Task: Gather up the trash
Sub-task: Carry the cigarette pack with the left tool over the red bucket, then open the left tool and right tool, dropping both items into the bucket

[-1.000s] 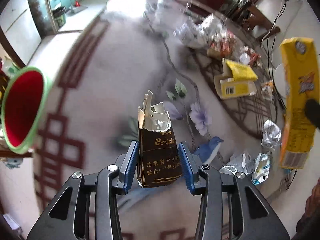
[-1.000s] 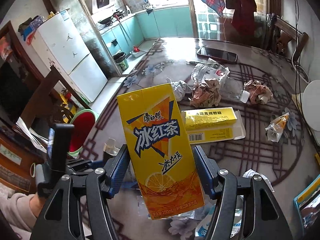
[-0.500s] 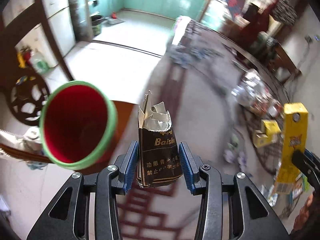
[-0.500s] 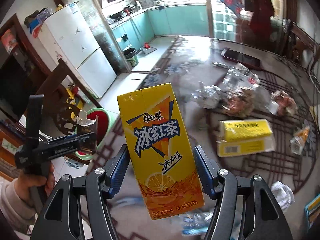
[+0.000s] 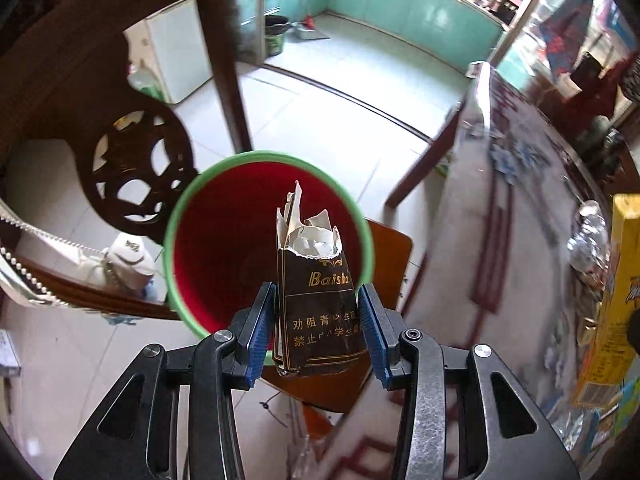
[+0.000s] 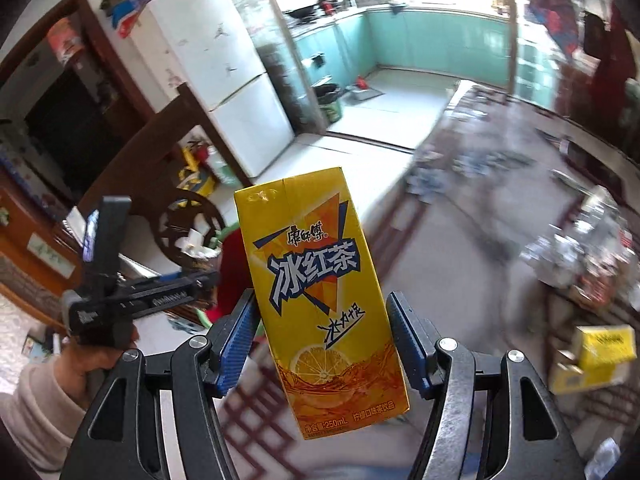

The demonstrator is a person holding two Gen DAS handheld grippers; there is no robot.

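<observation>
Left gripper [image 5: 318,330] pinching a torn brown pack [image 5: 318,304] between blue pads [image 5: 262,330], upright, ragged foil at its top. Held directly over the mouth of a red bin [image 5: 224,248] with a green rim, which stands on a wooden stool [image 5: 390,248] beside a carved chair [image 5: 132,184]. Seen from the right wrist camera too, left gripper [image 6: 208,276] out at the bin [image 6: 232,272], gripped by a hand [image 6: 100,356] in a pale sleeve.

Right gripper [image 6: 322,338] clamped on a yellow carton [image 6: 320,296] of iced tea, tilted slightly, pads [image 6: 236,346] pressed to both narrow sides. Same carton [image 5: 612,320] at the right edge of the left view, near the table [image 5: 460,260].

Behind, on the table [image 6: 440,264], a yellow box [image 6: 596,352] and a blurred heap of what looks like wrappers [image 6: 576,264], well apart from the bin. White fridge [image 6: 224,80] beyond the chair [image 6: 180,224].
</observation>
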